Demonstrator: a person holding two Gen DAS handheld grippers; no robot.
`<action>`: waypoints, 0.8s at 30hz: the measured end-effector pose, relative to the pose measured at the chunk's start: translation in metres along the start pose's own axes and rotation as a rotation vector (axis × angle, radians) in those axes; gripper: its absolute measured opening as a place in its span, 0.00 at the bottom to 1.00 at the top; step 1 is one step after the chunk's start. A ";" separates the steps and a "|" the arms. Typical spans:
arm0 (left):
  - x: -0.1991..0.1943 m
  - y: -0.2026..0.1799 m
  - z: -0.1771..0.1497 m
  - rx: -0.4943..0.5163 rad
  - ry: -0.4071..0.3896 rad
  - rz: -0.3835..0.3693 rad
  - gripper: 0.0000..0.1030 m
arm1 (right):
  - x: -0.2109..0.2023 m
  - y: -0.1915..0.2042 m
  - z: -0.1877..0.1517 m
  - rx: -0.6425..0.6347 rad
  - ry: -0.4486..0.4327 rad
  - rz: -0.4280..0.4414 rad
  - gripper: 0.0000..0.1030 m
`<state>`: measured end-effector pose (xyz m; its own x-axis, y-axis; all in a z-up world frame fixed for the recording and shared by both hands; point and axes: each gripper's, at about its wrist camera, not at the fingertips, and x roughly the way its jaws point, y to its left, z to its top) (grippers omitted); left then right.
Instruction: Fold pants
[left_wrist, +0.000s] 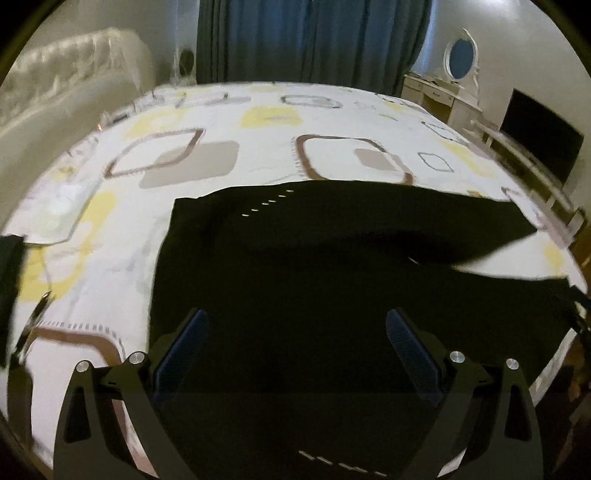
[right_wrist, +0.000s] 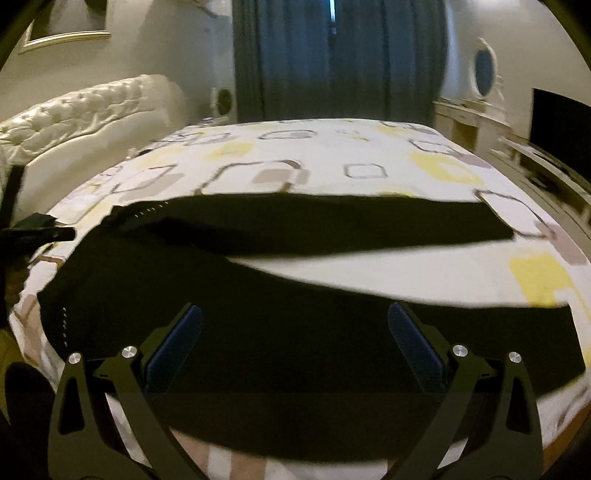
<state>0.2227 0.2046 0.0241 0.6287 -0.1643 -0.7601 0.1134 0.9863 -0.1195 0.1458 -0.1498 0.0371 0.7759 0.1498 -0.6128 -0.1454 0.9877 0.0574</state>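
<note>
Black pants (left_wrist: 332, 280) lie spread flat on the bed, waist to the left, the two legs running right with a wedge of sheet between them. My left gripper (left_wrist: 295, 328) is open and empty, above the near leg close to the waist. In the right wrist view the pants (right_wrist: 295, 332) lie the same way, with the far leg (right_wrist: 332, 225) across the bed. My right gripper (right_wrist: 295, 325) is open and empty above the near leg.
The bed has a white sheet (left_wrist: 221, 122) with yellow and brown squares. A tufted white headboard (right_wrist: 85, 107) stands at the left. Blue curtains (right_wrist: 332, 59) hang behind. A white dresser with an oval mirror (left_wrist: 460, 59) and a dark TV (left_wrist: 539, 136) stand at the right.
</note>
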 end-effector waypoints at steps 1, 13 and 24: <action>0.008 0.020 0.010 -0.031 0.016 -0.020 0.94 | 0.003 -0.001 0.007 0.005 -0.003 0.015 0.98; 0.097 0.160 0.079 -0.305 0.039 -0.131 0.94 | 0.075 -0.005 0.074 -0.004 0.051 0.030 0.98; 0.140 0.149 0.097 -0.139 0.092 -0.169 0.94 | 0.144 -0.011 0.114 -0.112 0.084 0.064 0.98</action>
<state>0.4026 0.3278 -0.0383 0.5364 -0.3317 -0.7761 0.1001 0.9381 -0.3317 0.3293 -0.1344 0.0381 0.7092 0.2031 -0.6751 -0.2642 0.9644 0.0125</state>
